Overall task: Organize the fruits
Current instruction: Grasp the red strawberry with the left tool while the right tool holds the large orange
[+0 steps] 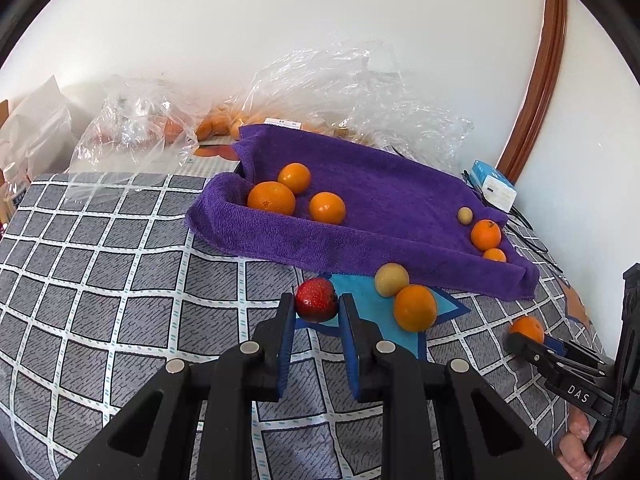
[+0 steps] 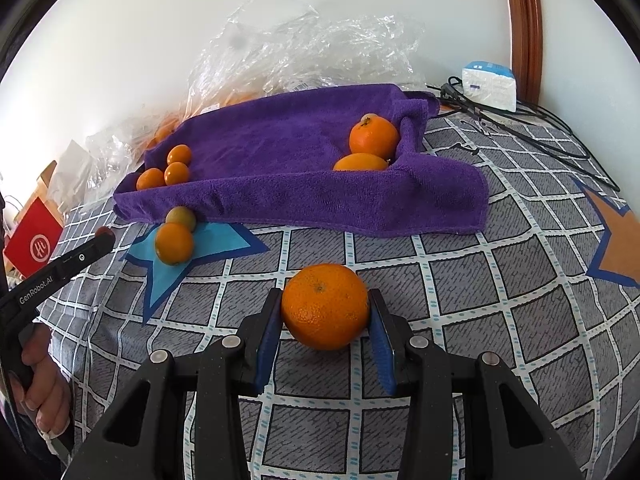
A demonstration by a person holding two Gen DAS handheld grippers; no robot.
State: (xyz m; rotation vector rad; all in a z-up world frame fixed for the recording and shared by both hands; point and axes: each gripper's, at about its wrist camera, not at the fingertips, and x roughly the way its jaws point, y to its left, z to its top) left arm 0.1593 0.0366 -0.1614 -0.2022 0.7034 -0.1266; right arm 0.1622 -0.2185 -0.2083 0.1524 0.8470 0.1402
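Holding fruit in both tools, I have the left gripper [image 1: 317, 307] clamped on a strawberry [image 1: 316, 299] and the right gripper [image 2: 325, 312] clamped on a mandarin [image 2: 325, 306], both just above the checked bedcover [image 1: 120, 280] in front of the purple towel [image 1: 360, 200]. To do this step well, I judge each fruit should be carried over the towel's raised front fold and lowered onto the flat middle before the pads let go, so nothing rolls back off the edge; the strawberry is soft, so I would add no more squeeze, and I would set it apart from the heavier citrus. I would move one hand at a time, keeping the tools from crossing over the two loose fruits near the blue star patch [image 1: 360, 300]. Counting from the left wrist view: three mandarins sit clustered at the towel's left end [image 1: 272, 199], two more at its right end [image 1: 485, 234], with one small tan fruit [image 1: 465, 215] beside them. Off the towel lie one mandarin [image 1: 415, 307] and one larger tan fruit [image 1: 391, 279], touching each other. With the held one, that makes seven mandarins, two tan fruits, one strawberry. More citrus shows dimly inside the clear plastic bags [image 1: 320, 88], uncountable.
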